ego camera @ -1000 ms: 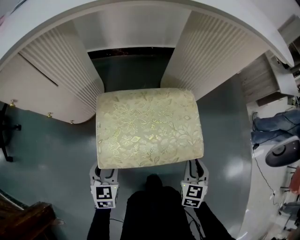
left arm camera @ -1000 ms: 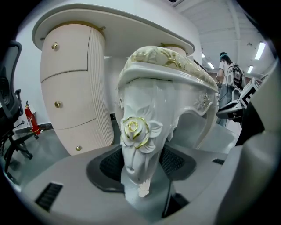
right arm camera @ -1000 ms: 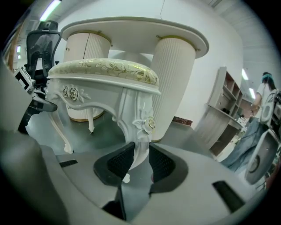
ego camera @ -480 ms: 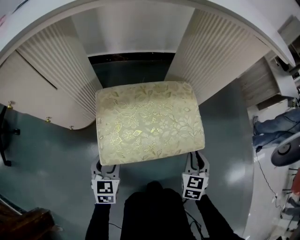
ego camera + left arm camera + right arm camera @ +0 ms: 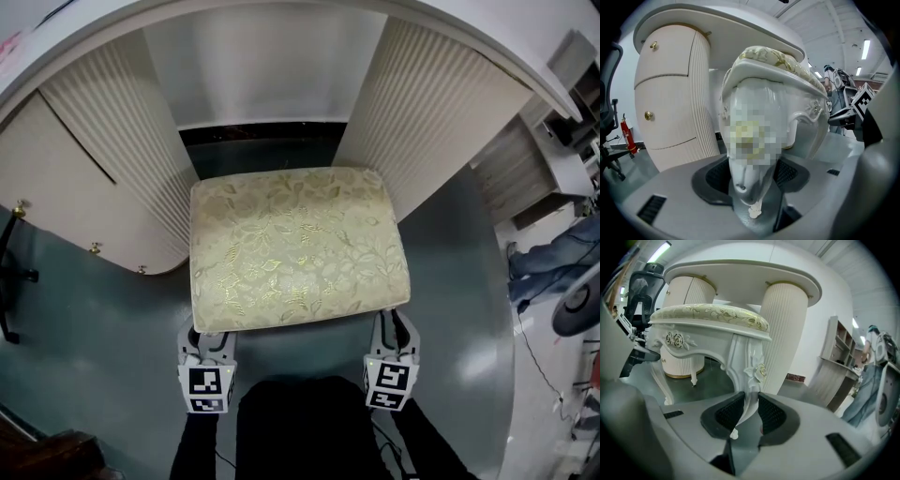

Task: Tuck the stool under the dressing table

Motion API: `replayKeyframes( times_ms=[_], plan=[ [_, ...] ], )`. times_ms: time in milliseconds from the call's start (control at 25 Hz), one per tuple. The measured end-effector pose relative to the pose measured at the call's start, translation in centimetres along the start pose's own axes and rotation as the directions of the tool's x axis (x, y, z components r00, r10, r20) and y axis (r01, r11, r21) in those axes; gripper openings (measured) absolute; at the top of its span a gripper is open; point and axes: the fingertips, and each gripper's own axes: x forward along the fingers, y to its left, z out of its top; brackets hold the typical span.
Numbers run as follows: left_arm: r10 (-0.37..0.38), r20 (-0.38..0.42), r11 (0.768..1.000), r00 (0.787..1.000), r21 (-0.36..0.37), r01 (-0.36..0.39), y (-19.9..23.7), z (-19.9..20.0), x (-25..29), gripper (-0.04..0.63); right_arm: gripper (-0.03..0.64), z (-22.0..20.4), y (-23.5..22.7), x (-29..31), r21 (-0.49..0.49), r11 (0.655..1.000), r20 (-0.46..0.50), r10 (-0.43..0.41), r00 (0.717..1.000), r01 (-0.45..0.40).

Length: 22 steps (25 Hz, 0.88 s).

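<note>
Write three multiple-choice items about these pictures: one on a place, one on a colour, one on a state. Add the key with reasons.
1. Where is the stool, relative to the dressing table? A on top B before the gap between its pedestals C behind it
2. The cushion is: A gold floral B red C blue
3. The left gripper is: A open, empty B shut on a stool leg C holding a knob
Key: 1B, the head view shows it at the gap; 2A, gold leaves; 3B, pads press the leg.
</note>
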Motion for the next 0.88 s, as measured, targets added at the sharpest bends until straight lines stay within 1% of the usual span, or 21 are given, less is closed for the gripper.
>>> replayKeyframes(
  times_ms=[200,280,560,760,880],
  plan=[
    [0.018,0.026,1.000,1.000,-0.006,-0.018,0.4,-0.3,0.5,0.261,0.099,-0.3,0.3,0.1,0.005,1.000,0.023,0.010,1.000,-0.010],
    [0.014,0.032,1.000,0.999,-0.005,-0.014,0.4,-0.2,0.7,0.261,0.100,-0.4,0.4,0.0,0.008,1.000,0.025,0.012,1.000,-0.013],
    [0.016,0.028,1.000,0.999,-0.015,-0.015,0.4,-0.2,2.4,0.250,0.100,-0.2,0.3,-0.1,0.004,1.000,0.018,-0.011,1.000,0.011],
    [0.029,0.030,1.000,0.999,-0.004,-0.029,0.5,-0.1,2.7,0.236,0.100,-0.2,0.3,-0.1,-0.019,1.000,0.041,0.003,0.999,-0.002],
    [0.031,0.027,1.000,0.999,0.003,-0.031,0.5,-0.4,2.9,0.235,0.098,-0.2,0.3,-0.1,-0.016,1.000,0.058,-0.006,0.998,0.006]
  ],
)
